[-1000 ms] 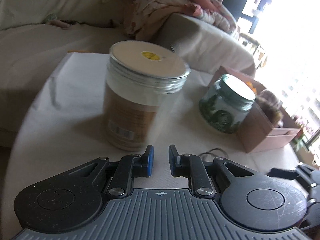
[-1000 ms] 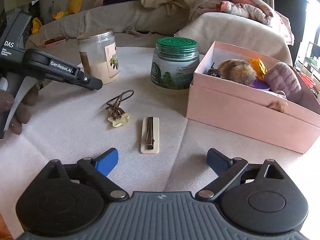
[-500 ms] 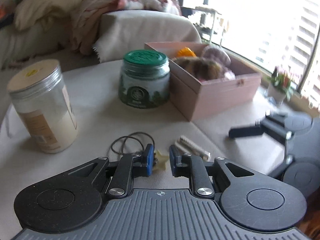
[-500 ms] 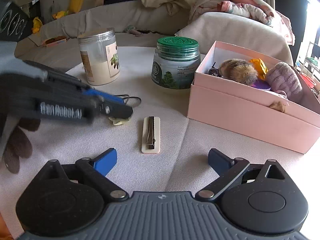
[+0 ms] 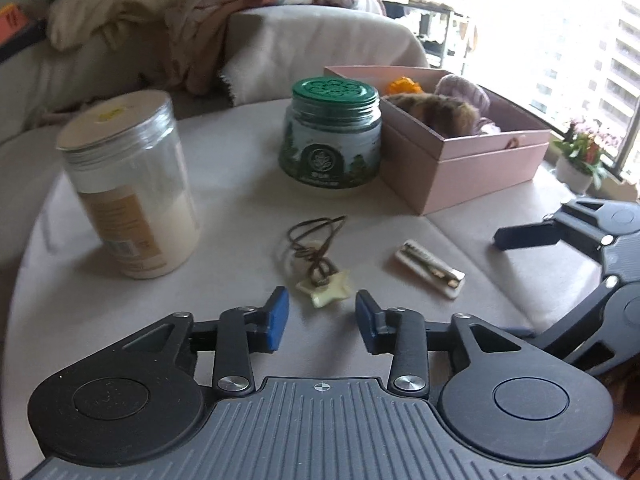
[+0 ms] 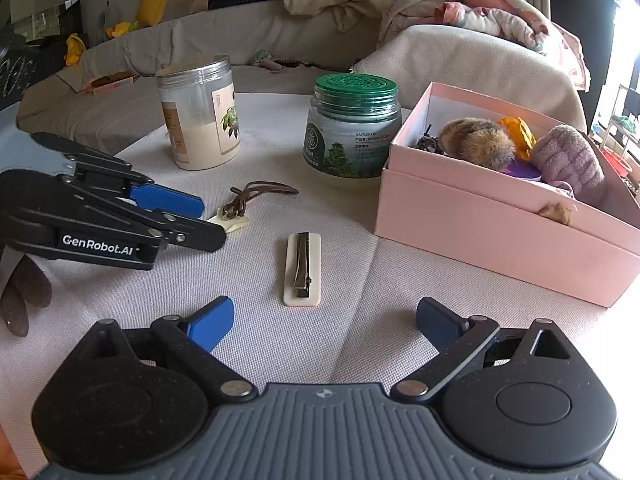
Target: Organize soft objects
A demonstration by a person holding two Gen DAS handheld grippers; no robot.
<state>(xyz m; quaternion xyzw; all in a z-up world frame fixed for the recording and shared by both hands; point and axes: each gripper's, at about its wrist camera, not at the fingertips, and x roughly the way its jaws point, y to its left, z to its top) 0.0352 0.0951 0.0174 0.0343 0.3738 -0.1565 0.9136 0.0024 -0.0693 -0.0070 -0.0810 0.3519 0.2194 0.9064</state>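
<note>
A cream star charm on a brown cord (image 5: 323,290) lies on the white tablecloth, also in the right wrist view (image 6: 236,216). My left gripper (image 5: 322,318) is open, its tips on either side of the star, just short of it; from the right wrist view it (image 6: 208,220) comes in from the left. A cream hair clip with a metal bar (image 6: 302,268) lies just ahead of my open, empty right gripper (image 6: 325,322). A pink box (image 6: 500,220) on the right holds furry and knitted soft items (image 6: 476,142).
A green-lidded jar (image 6: 354,128) stands beside the pink box. A clear jar with cream powder (image 6: 200,114) stands at the back left. A sofa with blankets (image 6: 440,40) lies behind the table. A small potted plant (image 5: 580,156) stands by the window.
My left gripper swung from facing the powder jar toward the star charm, drew back slightly, and its jaws opened. The right gripper has barely moved.
</note>
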